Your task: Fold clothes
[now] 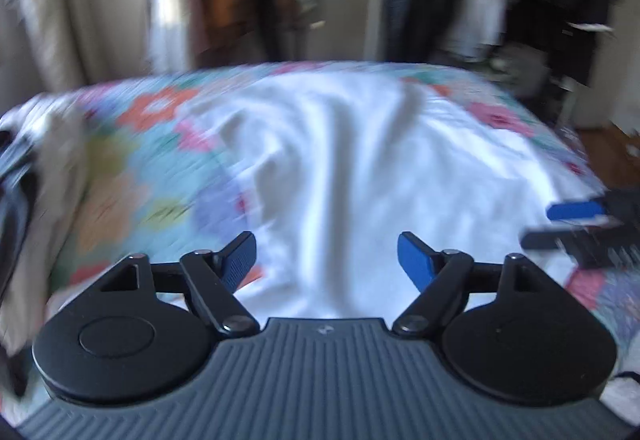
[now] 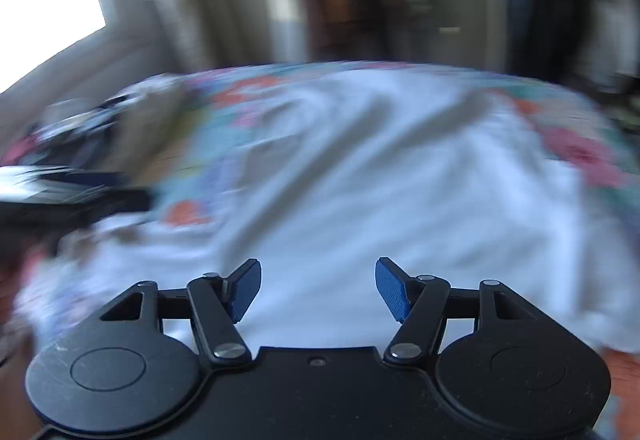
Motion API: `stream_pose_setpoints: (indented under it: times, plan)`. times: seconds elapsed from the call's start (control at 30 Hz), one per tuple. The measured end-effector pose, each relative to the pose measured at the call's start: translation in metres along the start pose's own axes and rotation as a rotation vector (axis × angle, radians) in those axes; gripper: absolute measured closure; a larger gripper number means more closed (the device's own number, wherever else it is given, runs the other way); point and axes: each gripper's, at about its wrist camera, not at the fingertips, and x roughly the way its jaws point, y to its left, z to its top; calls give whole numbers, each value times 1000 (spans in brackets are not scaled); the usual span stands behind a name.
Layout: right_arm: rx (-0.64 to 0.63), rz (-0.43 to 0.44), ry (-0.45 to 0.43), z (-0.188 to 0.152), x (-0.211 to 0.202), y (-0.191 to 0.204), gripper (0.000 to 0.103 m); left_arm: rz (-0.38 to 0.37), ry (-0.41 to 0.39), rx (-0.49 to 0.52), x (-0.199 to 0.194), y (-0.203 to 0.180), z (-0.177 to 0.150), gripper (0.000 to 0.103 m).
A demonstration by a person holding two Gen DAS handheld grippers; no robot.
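Left wrist view, left gripper (image 1: pixel 326 260): jaws are seen spread wide, nothing between the blue pads; no cloth is pinched.
Left wrist view, white garment (image 1: pixel 340 159): laid rumpled on the floral quilt (image 1: pixel 132 175), directly ahead of the claw from 12 o'clock down to the pads, passing under the gap; a long ridge fold is seen running toward 12.
Left wrist view, right gripper (image 1: pixel 576 226): glimpsed blurred at 3 o'clock, over the garment's edge.
Left wrist view, clothes pile (image 1: pixel 36 175): beige and dark items at 9 o'clock on the quilt's edge.
Right wrist view, right gripper (image 2: pixel 318 288): pads are held well apart, empty.
Right wrist view, white garment (image 2: pixel 380 175): spread ahead from 10 to 2 o'clock and beneath the claw.
Right wrist view, left gripper (image 2: pixel 72 195): blurred at 9 o'clock, just beside the garment's near corner.
Both views: heavy motion blur; fine detail cannot be told.
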Motion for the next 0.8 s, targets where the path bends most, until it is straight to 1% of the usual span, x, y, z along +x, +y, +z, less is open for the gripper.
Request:
stream_pose_setpoints:
  times: [0.03, 0.07, 0.13, 0.17, 0.23, 0.3, 0.37, 0.4, 0.47, 0.5, 0.57, 0.63, 0.7, 0.77, 0.8]
  plan:
    - [49, -52, 12, 3, -1, -25, 34, -37, -5, 16, 6, -16, 3, 16]
    - [93, -84, 19, 5, -3, -49, 34, -73, -9, 31, 12, -32, 5, 15]
    - [174, -125, 19, 5, -8, -91, 34, -153, 19, 29, 38, -64, 5, 15]
    - [236, -116, 19, 2, -9, -113, 34, -191, 40, 23, 52, -78, 3, 15]
    - [397, -63, 23, -11, -7, -153, 34, -257, 81, 1, 77, -103, -7, 15]
    - [542, -62, 57, -32, -2, -178, 34, -305, 141, -12, 100, -124, -25, 15]
    - [672, -69, 92, -52, 1, -199, 34, -332, 194, -2, 114, -138, -42, 15]
    - [721, -64, 88, -58, -2, -206, 34, -343, 209, 12, 117, -143, -48, 15]
    - [807, -37, 51, -67, -11, -218, 34, -357, 222, 62, 117, -151, -56, 15]
    - [827, -47, 39, -69, -12, -222, 34, -362, 224, 89, 115, -154, -60, 15]
    - [852, -101, 32, -71, -10, -231, 32, -366, 232, 146, 111, -159, -64, 15]
    - [867, -144, 51, -72, -2, -239, 31, -366, 253, 201, 106, -166, -68, 13]
    - [872, -156, 64, -72, 6, -252, 31, -379, 258, 252, 104, -172, -72, 10]
    - [850, -173, 18, -68, 7, -263, 32, -374, 261, 297, 105, -177, -75, 7]
    - [803, -197, -21, -64, 5, -265, 41, -358, 259, 314, 107, -179, -76, 7]
